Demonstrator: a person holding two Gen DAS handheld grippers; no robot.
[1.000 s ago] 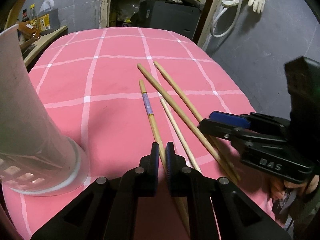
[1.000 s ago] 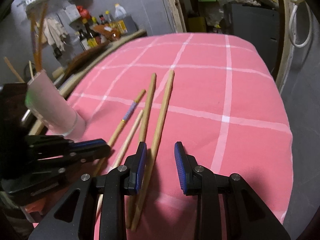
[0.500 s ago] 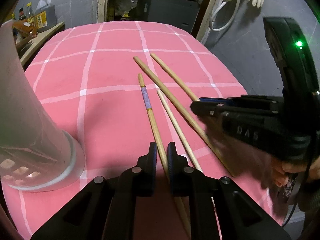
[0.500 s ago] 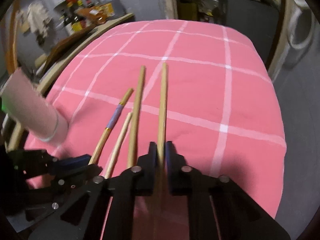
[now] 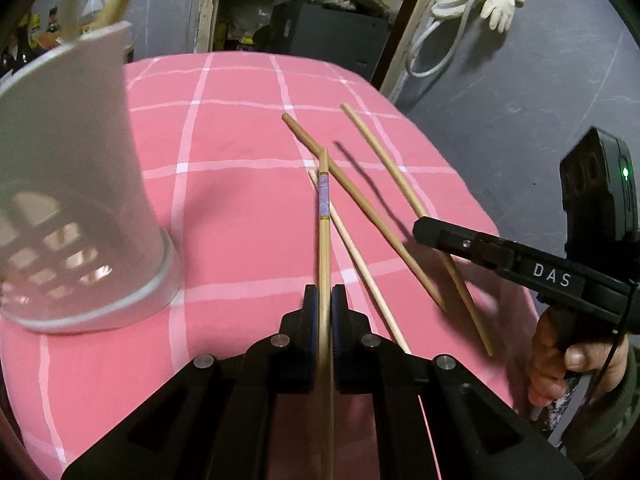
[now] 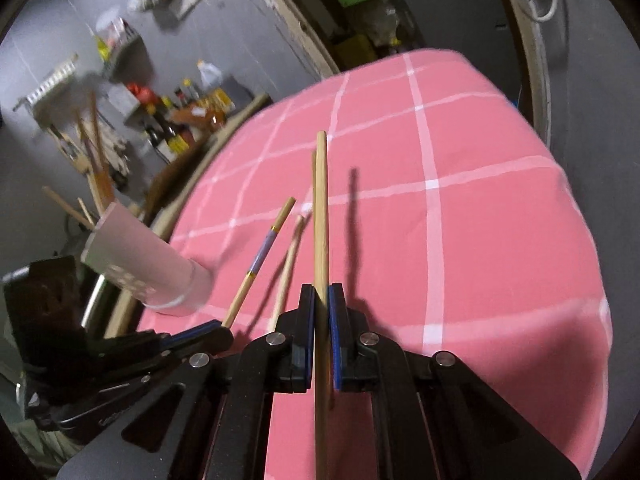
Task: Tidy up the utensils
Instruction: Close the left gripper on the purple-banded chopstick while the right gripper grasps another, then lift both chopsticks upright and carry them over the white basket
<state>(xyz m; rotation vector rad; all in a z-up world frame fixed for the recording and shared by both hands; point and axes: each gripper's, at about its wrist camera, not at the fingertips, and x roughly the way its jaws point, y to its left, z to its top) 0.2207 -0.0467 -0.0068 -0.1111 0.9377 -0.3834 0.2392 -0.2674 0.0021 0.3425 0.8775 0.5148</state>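
Holder [image 5: 72,184] on the bench [image 5: 240,140] already carries several sticks. Left claw [image 5: 325,312] pinches the banded chopstick [image 5: 323,200]; right claw [image 6: 318,312] pinches a plain chopstick [image 6: 320,208]. Both are raised. Two chopsticks [image 5: 360,204] remain lying.

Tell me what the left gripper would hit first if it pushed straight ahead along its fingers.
Probably the pink checked tablecloth. The left gripper is shut on the banded chopstick, whose tip points ahead over a plain chopstick lying on the cloth. Depth is unclear, so it might meet that chopstick first.
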